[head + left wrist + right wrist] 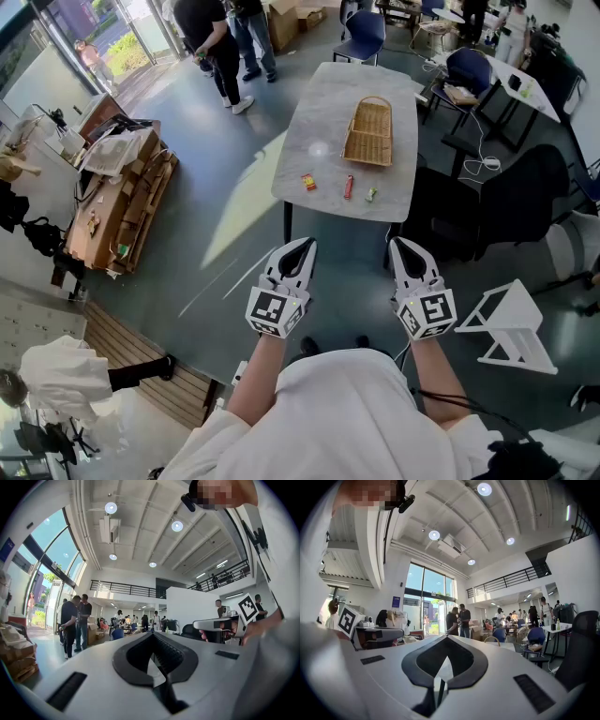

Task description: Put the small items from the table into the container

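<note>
Left gripper [304, 247] and right gripper [402, 245] are held level side by side, each with its jaws clenched together on nothing. The worktop [319, 112] lies ahead of both jaws, well apart from them. On its near edge, closest to the jaws, sit a red-yellow item [308, 182], a red item [349, 187] and a green item [371, 194]. The basket [368, 131] stands beyond them.

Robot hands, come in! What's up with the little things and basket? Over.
Left gripper and right gripper shut, empty, short of the table. Three small items at its near edge, basket beyond them, empty. Nothing in the way.
</note>
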The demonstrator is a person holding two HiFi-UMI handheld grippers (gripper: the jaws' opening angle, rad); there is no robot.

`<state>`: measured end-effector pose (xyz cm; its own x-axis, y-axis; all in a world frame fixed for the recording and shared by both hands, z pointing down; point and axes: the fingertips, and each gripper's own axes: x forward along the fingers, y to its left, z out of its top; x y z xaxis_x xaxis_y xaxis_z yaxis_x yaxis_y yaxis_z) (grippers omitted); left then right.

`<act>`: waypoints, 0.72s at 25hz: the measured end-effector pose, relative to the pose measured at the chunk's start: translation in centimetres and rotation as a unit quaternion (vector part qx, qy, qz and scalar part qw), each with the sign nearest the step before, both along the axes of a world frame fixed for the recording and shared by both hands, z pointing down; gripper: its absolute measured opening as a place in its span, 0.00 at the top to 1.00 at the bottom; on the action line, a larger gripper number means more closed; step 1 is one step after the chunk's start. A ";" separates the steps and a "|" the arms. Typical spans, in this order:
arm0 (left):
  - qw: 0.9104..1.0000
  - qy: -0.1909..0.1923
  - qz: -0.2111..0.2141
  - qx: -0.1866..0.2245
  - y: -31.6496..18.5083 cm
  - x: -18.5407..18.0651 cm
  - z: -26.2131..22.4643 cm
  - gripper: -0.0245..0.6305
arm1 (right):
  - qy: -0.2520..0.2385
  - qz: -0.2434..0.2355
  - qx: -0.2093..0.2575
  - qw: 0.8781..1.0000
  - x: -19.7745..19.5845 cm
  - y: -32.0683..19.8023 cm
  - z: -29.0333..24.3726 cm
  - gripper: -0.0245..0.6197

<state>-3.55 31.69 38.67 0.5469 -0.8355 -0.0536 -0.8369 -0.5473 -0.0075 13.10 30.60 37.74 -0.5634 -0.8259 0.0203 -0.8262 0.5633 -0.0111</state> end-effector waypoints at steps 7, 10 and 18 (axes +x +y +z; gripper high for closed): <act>1.000 0.002 -0.002 -0.004 0.1 -0.4 0.4 0.95 | 0.001 -0.001 -0.001 1.000 -0.2 0.1 0.3 0.94; 1.000 0.003 -0.001 -0.004 0.0 -0.4 0.4 0.95 | 0.003 -0.001 -0.002 1.000 -0.2 0.1 0.2 0.94; 1.000 0.001 0.005 -0.004 -0.2 0.3 0.4 0.95 | 0.004 -0.007 -0.002 1.000 0.0 0.4 0.0 0.94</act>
